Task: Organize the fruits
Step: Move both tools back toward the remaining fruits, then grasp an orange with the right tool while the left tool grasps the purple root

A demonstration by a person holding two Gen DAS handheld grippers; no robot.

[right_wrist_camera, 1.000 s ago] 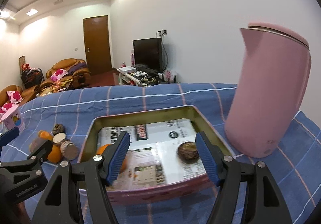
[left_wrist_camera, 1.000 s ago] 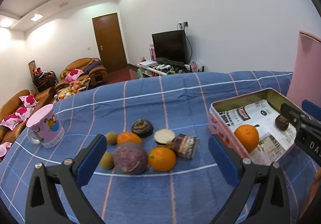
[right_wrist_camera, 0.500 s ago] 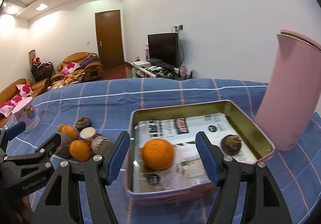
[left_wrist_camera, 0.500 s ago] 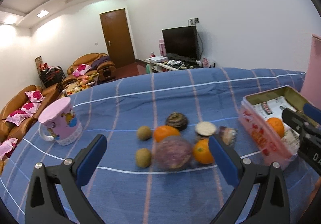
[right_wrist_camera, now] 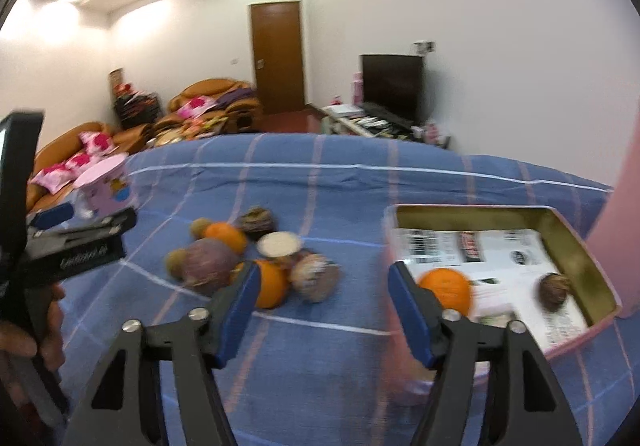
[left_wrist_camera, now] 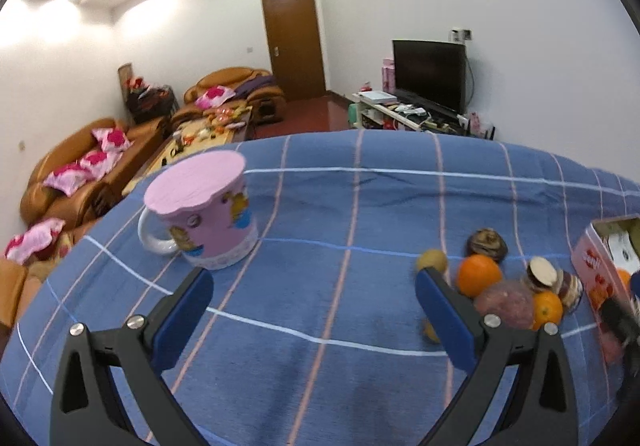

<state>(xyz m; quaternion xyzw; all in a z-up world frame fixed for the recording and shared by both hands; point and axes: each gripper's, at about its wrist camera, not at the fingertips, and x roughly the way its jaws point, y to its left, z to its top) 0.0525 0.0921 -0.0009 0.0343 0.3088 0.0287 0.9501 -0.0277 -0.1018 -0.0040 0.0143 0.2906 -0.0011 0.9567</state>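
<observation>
A cluster of fruit (right_wrist_camera: pixel 248 254) lies on the blue checked cloth: oranges (left_wrist_camera: pixel 479 275), a large purple fruit (right_wrist_camera: pixel 210 260), dark round fruits and small brown ones. A pink tin box (right_wrist_camera: pixel 576 246) to the right holds one orange (right_wrist_camera: pixel 446 288) and one dark fruit (right_wrist_camera: pixel 554 286). My right gripper (right_wrist_camera: pixel 322 304) is open and empty, hovering between the cluster and the tin. My left gripper (left_wrist_camera: pixel 314 308) is open and empty over bare cloth, left of the cluster; it also shows at the left of the right wrist view (right_wrist_camera: pixel 80 242).
A pink lidded mug (left_wrist_camera: pixel 200 214) stands on the cloth at the left. A pink kettle (right_wrist_camera: pixel 628 206) stands right of the tin. Beyond the table's far edge are sofas, a TV and a door.
Both grippers have swung left. The left now faces the mug with the fruit at its right. The right has moved off the tin toward the fruit cluster. Both stay open.
</observation>
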